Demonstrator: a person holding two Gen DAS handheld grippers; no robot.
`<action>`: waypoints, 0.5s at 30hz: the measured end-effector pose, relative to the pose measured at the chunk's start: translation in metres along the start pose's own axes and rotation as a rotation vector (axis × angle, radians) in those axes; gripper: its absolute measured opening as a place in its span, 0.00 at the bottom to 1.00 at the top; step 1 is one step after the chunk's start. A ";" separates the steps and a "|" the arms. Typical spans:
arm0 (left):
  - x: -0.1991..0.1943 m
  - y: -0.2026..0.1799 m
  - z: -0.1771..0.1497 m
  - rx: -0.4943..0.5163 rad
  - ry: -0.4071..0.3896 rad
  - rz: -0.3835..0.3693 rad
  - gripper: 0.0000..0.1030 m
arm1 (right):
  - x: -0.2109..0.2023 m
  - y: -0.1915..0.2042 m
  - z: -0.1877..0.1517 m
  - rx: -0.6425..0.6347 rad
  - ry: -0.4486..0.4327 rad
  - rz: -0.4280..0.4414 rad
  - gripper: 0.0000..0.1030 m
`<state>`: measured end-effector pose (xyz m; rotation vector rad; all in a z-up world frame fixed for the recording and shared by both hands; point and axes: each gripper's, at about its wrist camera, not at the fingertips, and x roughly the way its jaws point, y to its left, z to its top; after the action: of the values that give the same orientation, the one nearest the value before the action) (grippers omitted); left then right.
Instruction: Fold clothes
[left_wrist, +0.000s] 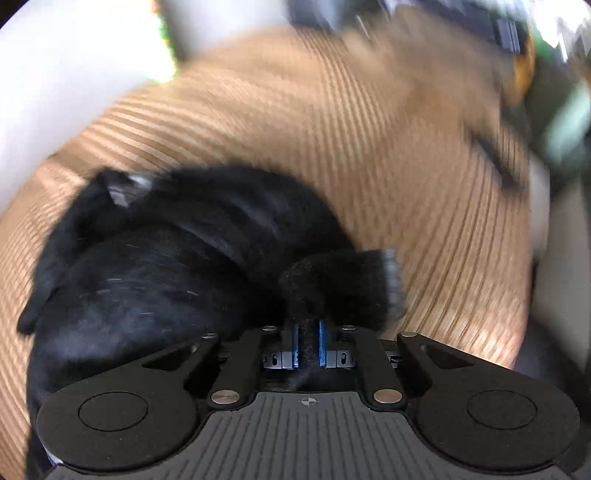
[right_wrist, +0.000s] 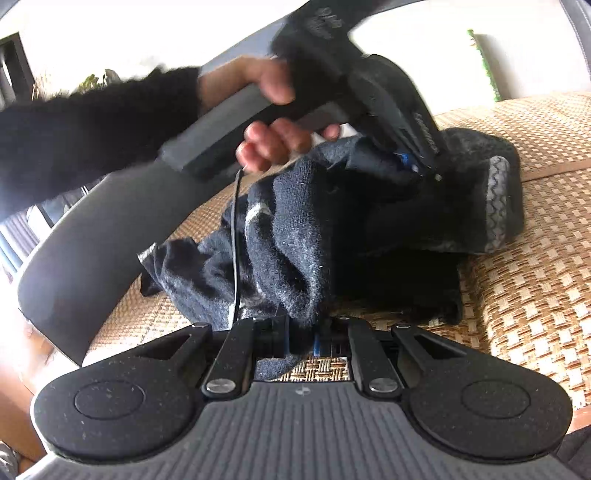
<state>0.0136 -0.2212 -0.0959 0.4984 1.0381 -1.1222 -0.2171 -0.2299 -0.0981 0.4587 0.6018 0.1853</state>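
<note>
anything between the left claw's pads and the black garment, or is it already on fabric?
Nothing between: in the left wrist view the left claw is shut on a fold of the black garment. The right wrist view shows it biting into the cloth too.

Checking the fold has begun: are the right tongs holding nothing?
No, the right tongs are shut on a fold of the dark knit garment lying on the woven mat.
</note>
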 end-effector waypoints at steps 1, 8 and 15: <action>-0.023 0.008 0.001 -0.075 -0.075 0.004 0.04 | -0.004 -0.002 0.003 0.010 -0.011 -0.006 0.12; -0.203 0.056 -0.016 -0.540 -0.543 0.160 0.03 | -0.045 -0.012 0.070 0.019 -0.186 -0.080 0.11; -0.333 0.042 -0.054 -0.724 -0.793 0.297 0.03 | -0.096 0.023 0.187 -0.140 -0.431 -0.056 0.11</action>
<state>0.0082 0.0003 0.1620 -0.3558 0.5660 -0.5213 -0.1869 -0.3053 0.0971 0.3316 0.1773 0.0698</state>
